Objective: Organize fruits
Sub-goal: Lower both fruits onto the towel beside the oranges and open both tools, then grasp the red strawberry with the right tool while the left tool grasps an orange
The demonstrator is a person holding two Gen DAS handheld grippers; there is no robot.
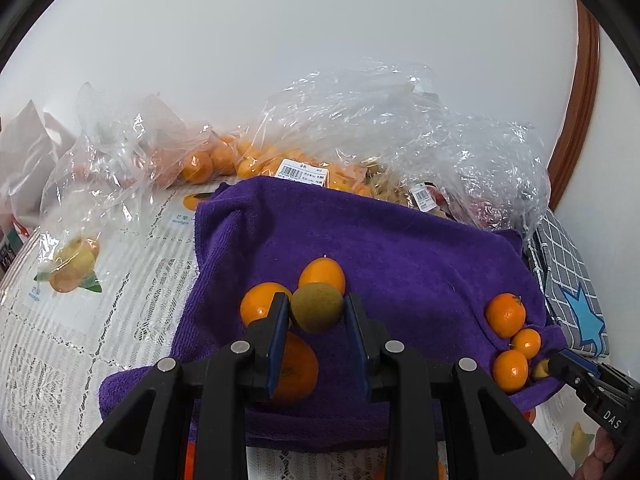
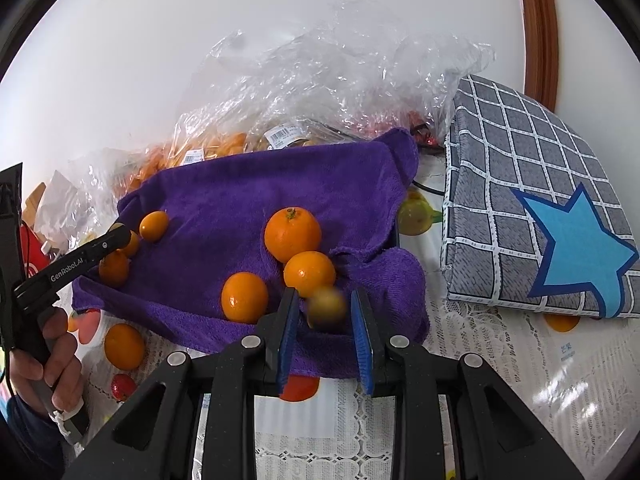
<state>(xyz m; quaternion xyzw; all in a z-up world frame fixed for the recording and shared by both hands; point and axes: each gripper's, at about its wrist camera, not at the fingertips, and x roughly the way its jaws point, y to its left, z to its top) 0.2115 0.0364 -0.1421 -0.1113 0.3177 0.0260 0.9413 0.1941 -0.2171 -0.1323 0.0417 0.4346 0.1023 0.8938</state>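
Gripping a green fruit (image 1: 316, 308), the left tool (image 1: 317, 314) is closed on it over the left part of the towel (image 1: 400, 248), just above three oranges (image 1: 322, 274). At the towel's right edge, the right tool (image 2: 325, 314) has its jaws slightly apart. A blurred fruit (image 2: 326, 305) sits between its pads with neither pressing it, beside three more oranges (image 2: 292, 234).
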